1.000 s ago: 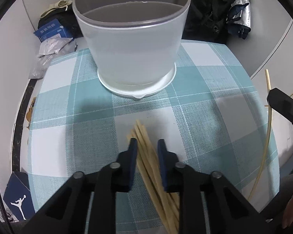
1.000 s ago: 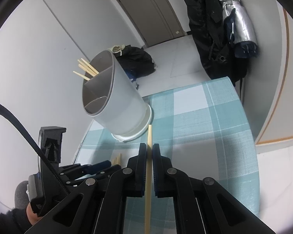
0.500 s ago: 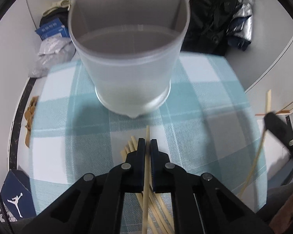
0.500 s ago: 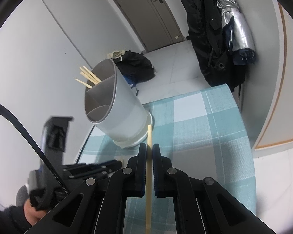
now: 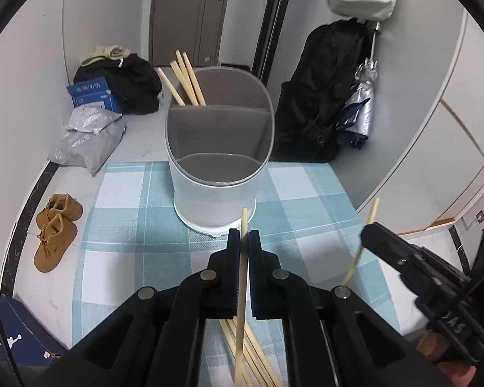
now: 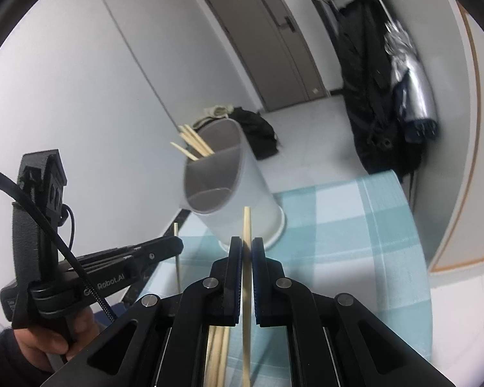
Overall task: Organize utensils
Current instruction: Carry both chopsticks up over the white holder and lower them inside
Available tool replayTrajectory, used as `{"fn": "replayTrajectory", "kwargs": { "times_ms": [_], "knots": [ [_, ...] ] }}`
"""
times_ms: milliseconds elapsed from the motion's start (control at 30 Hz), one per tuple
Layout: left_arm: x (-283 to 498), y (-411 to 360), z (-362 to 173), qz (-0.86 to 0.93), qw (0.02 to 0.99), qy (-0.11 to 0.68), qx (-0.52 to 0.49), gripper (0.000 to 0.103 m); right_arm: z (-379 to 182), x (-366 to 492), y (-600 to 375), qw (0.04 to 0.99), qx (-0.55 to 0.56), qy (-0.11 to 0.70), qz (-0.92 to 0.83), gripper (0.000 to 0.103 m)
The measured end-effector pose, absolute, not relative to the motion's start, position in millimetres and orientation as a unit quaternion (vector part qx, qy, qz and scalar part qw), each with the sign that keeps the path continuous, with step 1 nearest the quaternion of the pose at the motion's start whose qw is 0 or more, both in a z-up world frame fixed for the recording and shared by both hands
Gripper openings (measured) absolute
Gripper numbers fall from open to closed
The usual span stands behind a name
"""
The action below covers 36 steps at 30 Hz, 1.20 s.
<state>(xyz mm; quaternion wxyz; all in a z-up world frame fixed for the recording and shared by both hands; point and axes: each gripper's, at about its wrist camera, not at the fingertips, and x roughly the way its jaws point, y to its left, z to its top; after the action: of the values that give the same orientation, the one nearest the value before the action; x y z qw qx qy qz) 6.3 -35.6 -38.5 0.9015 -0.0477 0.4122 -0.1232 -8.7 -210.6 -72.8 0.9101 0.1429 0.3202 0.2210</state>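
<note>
Left wrist view. Left gripper (image 5: 244, 237) has its jaws clenched on a single chopstick (image 5: 242, 277); the stick runs up between the pads and its tip pokes out just past them, in front of the holder's base. Below the jaws a loose pile of chopsticks (image 5: 255, 358) lies on the checked teal-and-white worktop (image 5: 129, 225). The utensil holder (image 5: 217, 164), pale and oval with a grey divided inside, stands upright on the worktop. Its far compartment holds several chopsticks (image 5: 185, 77) leaning left; the near, large compartment looks bare. At right, the right gripper (image 5: 371, 235) comes in from the edge with a second chopstick (image 5: 361, 245) slanting through its tip. On the floor beyond: tan boots (image 5: 56, 225), a grey plastic bag (image 5: 87, 138), a blue box (image 5: 92, 93), a black bag (image 5: 122, 80), a dark coat (image 5: 322, 96) hanging at right.

Right wrist view. Right gripper (image 6: 247, 248) jaws clamped tight on one chopstick (image 6: 247, 274), the tip standing up past the pads before the holder (image 6: 232, 190). Loose sticks (image 6: 217, 351) show under the jaws. The left gripper (image 6: 177, 245) lies at lower left, held by a hand (image 6: 58, 338), pinching its thin stick (image 6: 177, 258) upright. View slightly blurred.
</note>
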Motion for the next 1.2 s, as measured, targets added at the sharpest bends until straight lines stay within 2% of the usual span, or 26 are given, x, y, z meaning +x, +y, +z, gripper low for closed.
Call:
{"fn": "replayTrajectory", "kwargs": {
  "times_ms": [833,1200],
  "knots": [
    [-1,-9,-10,-0.161,0.902,0.390,-0.091,0.002,-48,-20,-163,0.925,0.082,0.273,0.251,0.005],
    [20,2,19,-0.175,0.899,0.379,-0.130,0.002,-18,-8,-157,0.925,0.100,0.245,0.272,0.005]
  ]
}}
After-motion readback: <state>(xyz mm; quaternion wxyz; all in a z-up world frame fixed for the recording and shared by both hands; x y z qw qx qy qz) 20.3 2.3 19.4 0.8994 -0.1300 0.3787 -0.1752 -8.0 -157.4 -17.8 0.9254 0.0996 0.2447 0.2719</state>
